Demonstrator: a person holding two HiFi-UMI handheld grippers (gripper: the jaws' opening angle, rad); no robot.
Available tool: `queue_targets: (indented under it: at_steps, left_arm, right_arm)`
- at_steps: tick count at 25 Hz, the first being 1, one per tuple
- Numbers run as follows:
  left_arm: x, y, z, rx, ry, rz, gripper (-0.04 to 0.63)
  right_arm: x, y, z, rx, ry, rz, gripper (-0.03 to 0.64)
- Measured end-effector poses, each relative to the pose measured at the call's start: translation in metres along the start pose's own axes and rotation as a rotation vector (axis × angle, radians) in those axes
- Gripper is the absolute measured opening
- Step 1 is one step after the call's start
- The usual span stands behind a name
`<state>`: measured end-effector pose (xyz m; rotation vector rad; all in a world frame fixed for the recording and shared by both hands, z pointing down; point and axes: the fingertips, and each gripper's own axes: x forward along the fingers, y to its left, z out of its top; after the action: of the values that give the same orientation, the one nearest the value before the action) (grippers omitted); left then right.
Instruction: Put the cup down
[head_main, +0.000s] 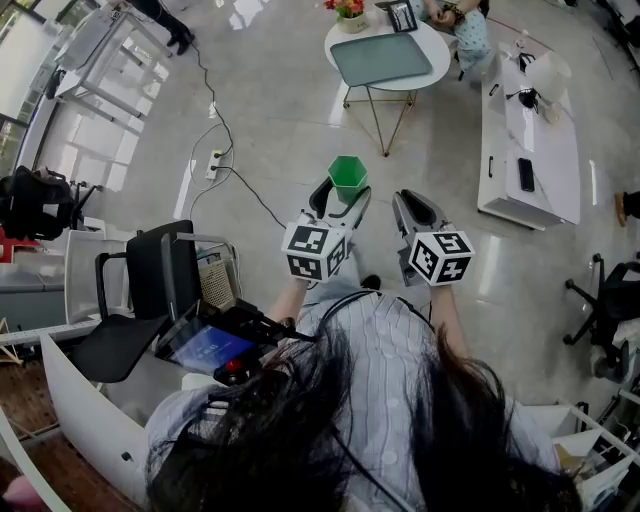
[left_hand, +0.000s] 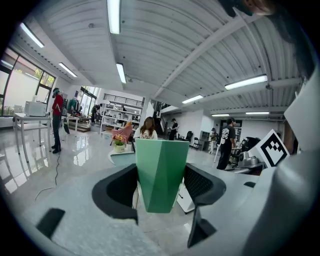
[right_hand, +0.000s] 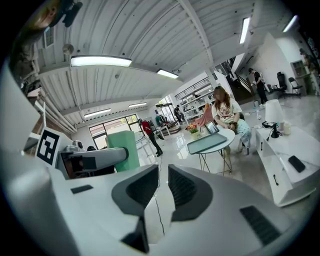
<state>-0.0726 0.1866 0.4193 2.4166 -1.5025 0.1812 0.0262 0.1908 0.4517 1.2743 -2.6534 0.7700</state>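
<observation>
Over the floor (head_main: 270, 110), in midair, left hand-held gripper (head_main: 343, 197) clamps the green cup (head_main: 347, 174) upright by its sides; right hand-held gripper (right_hand: 163, 187) just beside, jaws almost closed, empty.

A round white worktop (head_main: 437, 52) on thin metal legs stands on the glossy grey floor (head_main: 280, 110). It carries a teal tray (head_main: 380, 58), a pot of flowers (head_main: 350, 14) and a small framed screen (head_main: 403, 16), and a seated person (head_main: 468, 28) is just beside it. To the right is a long white worktop (head_main: 540, 140) with a dark phone (head_main: 526, 174) on it. At the left, a white power strip (head_main: 214, 163) lies on the floor with a black cable (head_main: 255, 195) running from it, and nearer are a black chair (head_main: 150, 270) and a blue-lit screen (head_main: 208, 350).
</observation>
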Motion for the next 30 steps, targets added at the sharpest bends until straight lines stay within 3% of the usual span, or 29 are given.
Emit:
queue_targets:
  at_steps: [13,30]
  left_arm:
    - [0.035,0.015,0.007,0.044,0.025,-0.025,0.305]
    - [0.145,0.105,0.051,0.032,0.051,-0.07,0.305]
  right_arm:
    - [0.033,-0.024,0.006,0.04,0.014,-0.009,0.075]
    - [0.161,-0.059,0.057,0.025,0.079,-0.007,0.075]
